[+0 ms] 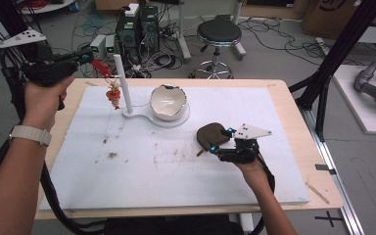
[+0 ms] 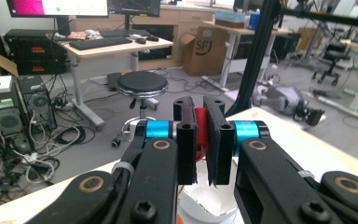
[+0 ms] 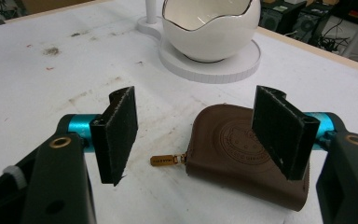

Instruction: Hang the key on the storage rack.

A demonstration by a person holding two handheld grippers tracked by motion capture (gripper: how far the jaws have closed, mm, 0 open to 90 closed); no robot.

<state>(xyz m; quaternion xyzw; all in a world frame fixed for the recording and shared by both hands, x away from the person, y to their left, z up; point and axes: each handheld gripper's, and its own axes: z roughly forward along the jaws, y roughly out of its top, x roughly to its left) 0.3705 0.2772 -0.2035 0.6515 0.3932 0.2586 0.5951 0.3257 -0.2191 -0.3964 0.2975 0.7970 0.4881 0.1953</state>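
My left gripper (image 1: 92,59) is raised at the table's far left corner, shut on a red strap (image 1: 101,67). An orange charm (image 1: 113,95) dangles from the strap beside a white post (image 1: 123,83). In the left gripper view the red strap (image 2: 201,133) is pinched between the pads of the left gripper (image 2: 200,140). My right gripper (image 1: 220,139) stands open, low over a brown leather pouch (image 1: 211,134). In the right gripper view the pouch (image 3: 247,154) lies partly between the spread jaws of the right gripper (image 3: 198,135), with its brass zipper pull (image 3: 165,160) pointing left.
A white egg-shaped bowl (image 1: 168,102) sits on the round base of the white stand (image 1: 161,119) that carries the post. The white mat (image 1: 152,171) on the table bears brown smudges. A stool (image 1: 219,34) and computer cases stand behind the table.
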